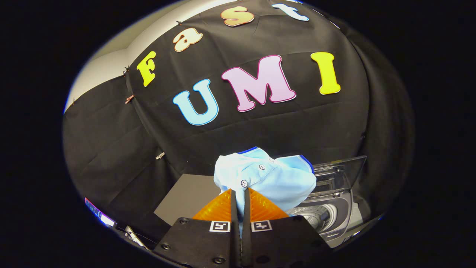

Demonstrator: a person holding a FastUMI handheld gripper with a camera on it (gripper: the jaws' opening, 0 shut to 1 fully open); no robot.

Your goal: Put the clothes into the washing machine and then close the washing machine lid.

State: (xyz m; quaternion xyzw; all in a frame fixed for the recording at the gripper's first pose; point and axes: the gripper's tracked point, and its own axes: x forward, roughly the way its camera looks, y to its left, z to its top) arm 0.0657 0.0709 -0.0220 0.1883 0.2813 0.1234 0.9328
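light blue shirt, grey washing machine

My one camera rides on my gripper and looks forward along its two fingers, which rise from the bottom of the view closed on a fold of the light blue shirt. It sits very near that cloth — the buttons show plainly just ahead of the fingertips. The lens is a fisheye, so the booth's black cloth wall bulges across the far side, facing me. The view is held above the grey worktop and looks slightly down on it — to the right, beyond the shirt, lies the washing machine with its lid raised.
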